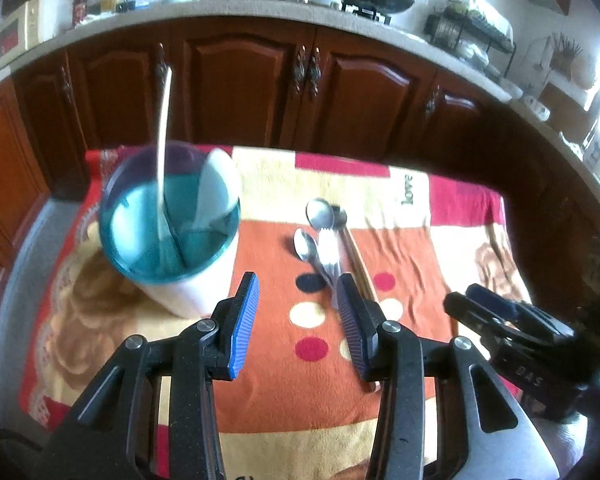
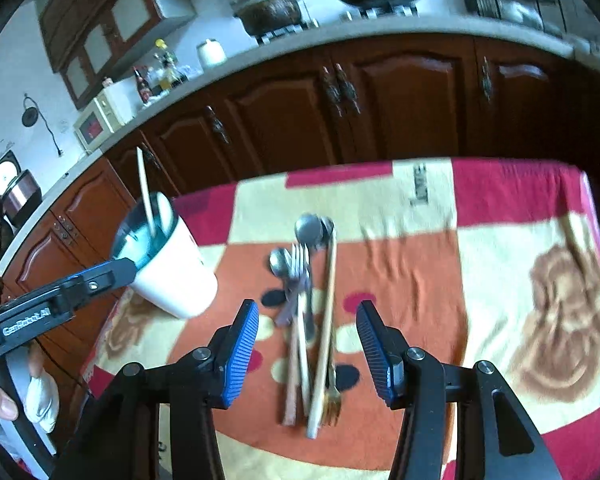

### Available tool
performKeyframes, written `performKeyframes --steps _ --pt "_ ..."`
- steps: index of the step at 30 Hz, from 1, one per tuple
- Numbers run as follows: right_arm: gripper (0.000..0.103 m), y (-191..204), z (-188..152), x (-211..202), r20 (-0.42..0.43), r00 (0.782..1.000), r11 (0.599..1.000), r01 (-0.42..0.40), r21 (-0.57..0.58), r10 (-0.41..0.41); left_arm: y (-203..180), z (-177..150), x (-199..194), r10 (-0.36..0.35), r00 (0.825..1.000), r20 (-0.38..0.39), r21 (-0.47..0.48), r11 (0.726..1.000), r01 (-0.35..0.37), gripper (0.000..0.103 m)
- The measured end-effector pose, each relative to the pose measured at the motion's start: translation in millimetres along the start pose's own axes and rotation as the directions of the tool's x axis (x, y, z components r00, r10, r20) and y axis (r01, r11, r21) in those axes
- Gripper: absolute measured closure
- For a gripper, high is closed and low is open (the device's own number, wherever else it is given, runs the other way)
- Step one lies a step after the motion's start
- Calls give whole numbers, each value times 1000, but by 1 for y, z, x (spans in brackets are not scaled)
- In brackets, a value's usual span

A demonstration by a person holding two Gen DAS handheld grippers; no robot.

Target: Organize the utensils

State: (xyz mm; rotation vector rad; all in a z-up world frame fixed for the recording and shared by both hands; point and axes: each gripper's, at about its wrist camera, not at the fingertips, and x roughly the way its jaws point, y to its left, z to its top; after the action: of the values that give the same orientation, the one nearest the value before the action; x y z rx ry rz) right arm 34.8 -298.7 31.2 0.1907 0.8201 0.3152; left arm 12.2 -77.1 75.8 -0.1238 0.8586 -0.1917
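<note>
A white cup with a blue inside [image 1: 172, 232] stands on the cloth-covered table at the left and holds a white chopstick [image 1: 164, 128] and a white spoon [image 1: 216, 188]. The cup also shows in the right wrist view [image 2: 172, 272]. A pile of metal spoons, a fork and long utensils [image 2: 312, 312] lies in the middle of the cloth, and also shows in the left wrist view [image 1: 328, 248]. My left gripper [image 1: 298, 312] is open and empty, just right of the cup. My right gripper [image 2: 308, 352] is open and empty, hovering over the near ends of the pile.
The table carries a red, orange and cream patterned cloth [image 2: 480, 240]. Dark wooden cabinets [image 1: 244, 80] run behind it under a counter with pots, bottles and a dish rack. The right gripper's body [image 1: 520, 328] shows at the right of the left wrist view.
</note>
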Motion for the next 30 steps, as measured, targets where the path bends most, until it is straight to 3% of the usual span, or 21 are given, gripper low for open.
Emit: performKeyframes --steps 10,23,26,30 --pt "62 -36 -14 48 -84 993 992 -72 104 81 -20 -15 47 -25 996 -91 8 1000 25 63" --pt "66 -46 12 113 -144 981 988 -116 105 131 -29 -13 102 -3 988 -157 -6 1000 2 63" --pt "72 -43 18 127 -164 980 991 -103 85 115 -26 -14 108 7 986 -166 -8 1000 -9 63" --pt "89 -44 19 147 -213 972 994 -86 69 99 -26 -14 118 12 984 -179 -11 1000 -15 63"
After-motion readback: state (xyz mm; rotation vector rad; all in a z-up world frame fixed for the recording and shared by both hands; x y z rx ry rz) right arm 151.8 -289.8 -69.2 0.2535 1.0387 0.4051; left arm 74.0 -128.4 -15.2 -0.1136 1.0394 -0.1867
